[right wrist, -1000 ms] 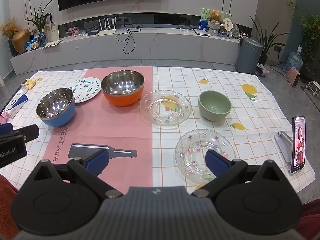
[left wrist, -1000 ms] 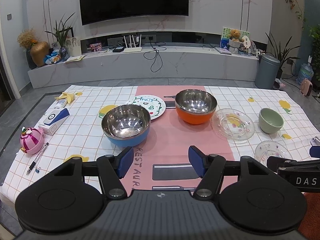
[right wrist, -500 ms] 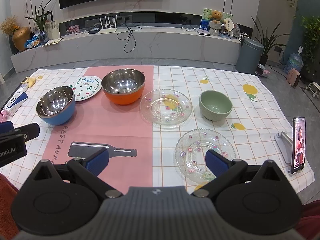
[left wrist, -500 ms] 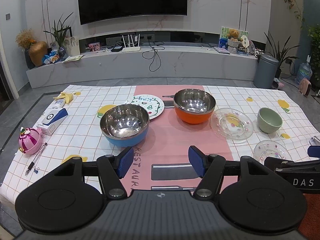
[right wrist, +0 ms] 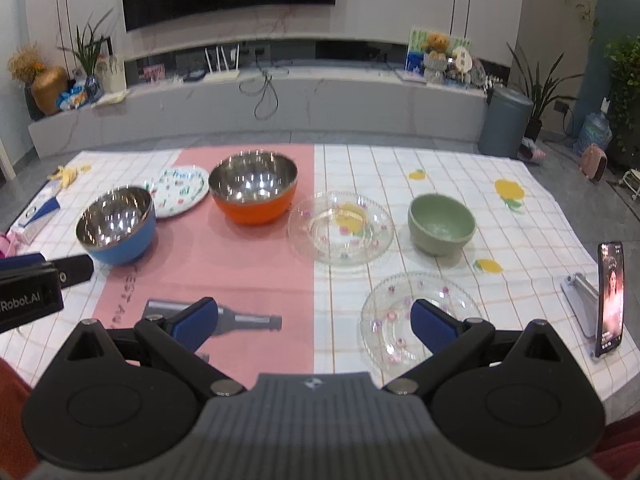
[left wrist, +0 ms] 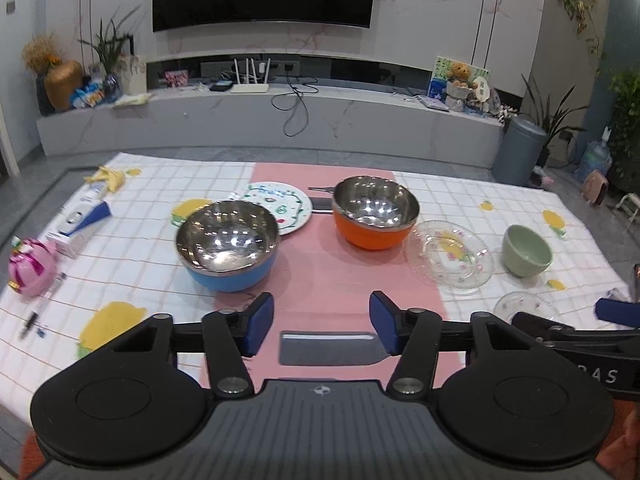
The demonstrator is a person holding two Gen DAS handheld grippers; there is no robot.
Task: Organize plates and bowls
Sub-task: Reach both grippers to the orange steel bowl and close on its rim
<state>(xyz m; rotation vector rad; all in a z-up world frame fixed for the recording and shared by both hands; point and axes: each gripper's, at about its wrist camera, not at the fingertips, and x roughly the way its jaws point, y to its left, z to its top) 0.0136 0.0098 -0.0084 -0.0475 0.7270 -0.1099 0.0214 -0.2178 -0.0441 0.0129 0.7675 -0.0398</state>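
Right wrist cam: 3 bowls (right wrist: 254, 188), 3 plates (right wrist: 340, 228), both grippers' (right wrist: 314, 320) jaws wide, empty.

Tablecloth (right wrist: 440, 168): white, orange grid, yellow fruit prints, pink central band. Two steel-lined bowls, one blue outside (right wrist: 118, 226), one orange outside (right wrist: 254, 188). Small bowl (right wrist: 441, 224): plain pale green. Two clear glass plates (right wrist: 340, 228) (right wrist: 396, 320) with pink floral dots. White plate (right wrist: 180, 191): green-blue lettering.
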